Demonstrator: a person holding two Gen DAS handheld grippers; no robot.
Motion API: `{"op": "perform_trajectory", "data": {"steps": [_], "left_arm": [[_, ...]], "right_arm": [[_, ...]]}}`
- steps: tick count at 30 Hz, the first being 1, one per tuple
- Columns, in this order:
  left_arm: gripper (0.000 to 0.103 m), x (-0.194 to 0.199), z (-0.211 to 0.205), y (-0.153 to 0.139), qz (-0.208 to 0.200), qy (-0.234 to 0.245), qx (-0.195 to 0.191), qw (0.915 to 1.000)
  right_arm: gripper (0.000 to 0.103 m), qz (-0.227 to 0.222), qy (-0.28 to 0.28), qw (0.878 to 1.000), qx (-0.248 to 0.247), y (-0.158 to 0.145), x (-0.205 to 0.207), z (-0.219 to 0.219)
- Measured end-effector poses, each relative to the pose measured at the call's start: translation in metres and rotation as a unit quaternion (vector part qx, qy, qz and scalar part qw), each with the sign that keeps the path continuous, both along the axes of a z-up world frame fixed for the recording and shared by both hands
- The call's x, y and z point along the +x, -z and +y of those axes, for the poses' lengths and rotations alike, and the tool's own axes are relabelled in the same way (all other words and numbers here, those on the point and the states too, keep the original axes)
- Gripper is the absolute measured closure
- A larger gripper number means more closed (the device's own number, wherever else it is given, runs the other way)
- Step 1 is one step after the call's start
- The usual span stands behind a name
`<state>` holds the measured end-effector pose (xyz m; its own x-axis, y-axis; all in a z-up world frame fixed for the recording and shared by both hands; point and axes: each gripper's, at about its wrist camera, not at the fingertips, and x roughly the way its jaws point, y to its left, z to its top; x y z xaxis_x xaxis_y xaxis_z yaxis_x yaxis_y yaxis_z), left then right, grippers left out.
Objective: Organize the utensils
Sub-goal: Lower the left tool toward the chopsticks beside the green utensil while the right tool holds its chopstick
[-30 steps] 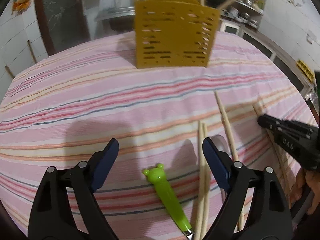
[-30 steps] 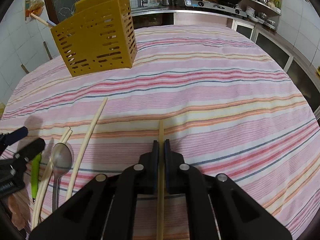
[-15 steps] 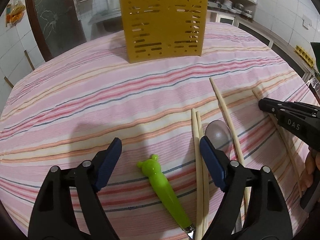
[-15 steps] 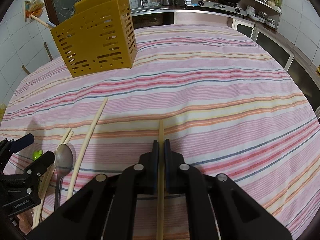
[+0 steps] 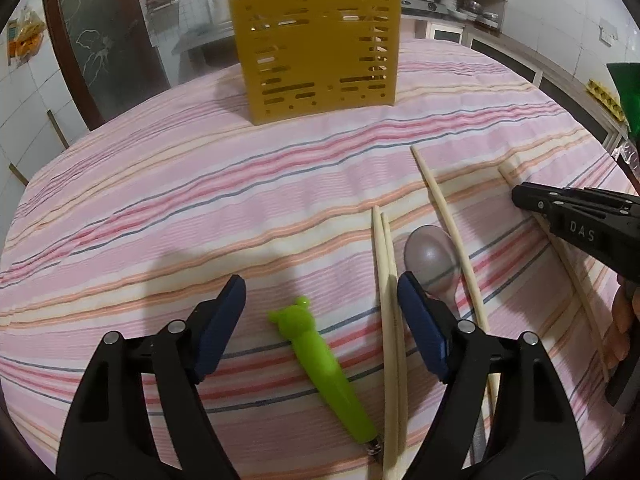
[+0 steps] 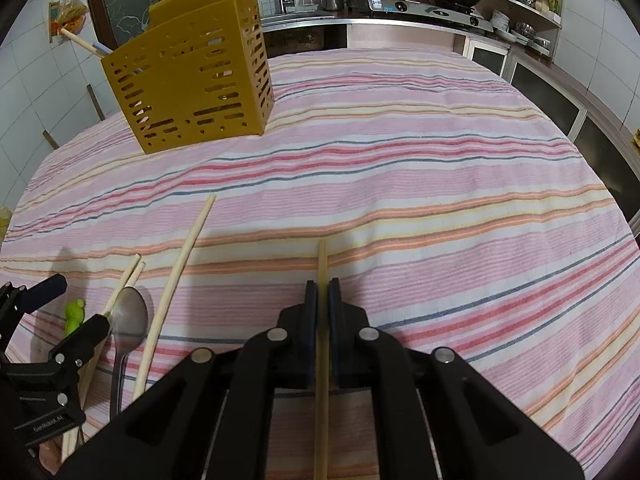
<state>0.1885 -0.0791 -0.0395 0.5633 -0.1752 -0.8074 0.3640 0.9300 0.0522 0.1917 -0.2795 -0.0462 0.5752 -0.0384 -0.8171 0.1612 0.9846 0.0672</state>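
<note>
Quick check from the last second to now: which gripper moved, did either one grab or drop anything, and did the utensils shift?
The left gripper pulled back, jaws open and empty; the green handle and spoon now show further up its view. The right gripper stayed shut on its chopstick without moving. Loose chopsticks and the yellow holder stayed put.

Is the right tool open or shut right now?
Shut: the right tool clamps a chopstick, both pads pressed against it.
</note>
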Motion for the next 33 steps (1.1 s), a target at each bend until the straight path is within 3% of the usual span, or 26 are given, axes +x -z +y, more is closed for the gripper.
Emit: {"op": "perform_trajectory", "data": {"steps": [5,22,29,33], "left_arm": [[0.036,0.003,0.008,-0.006,0.011,-0.004,-0.037,0.9992],[0.035,0.002,-0.003,-0.002,0.005,0.014,-0.009,0.9999],[0.035,-0.001,-0.010,0.004,0.000,0.020,0.021,0.9996],[0.042,0.008,-0.015,0.005,0.011,0.021,0.020,0.9995]], "right_arm": [[0.097,-0.001,-0.001,1.000,0.004,0.000,0.000,-0.001],[0.097,0.001,-0.004,1.000,0.004,0.000,0.000,-0.003],[0.097,0.000,-0.003,1.000,0.004,0.001,0.001,-0.002],[0.097,0.003,-0.002,1.000,0.004,0.001,0.002,-0.001]]}}
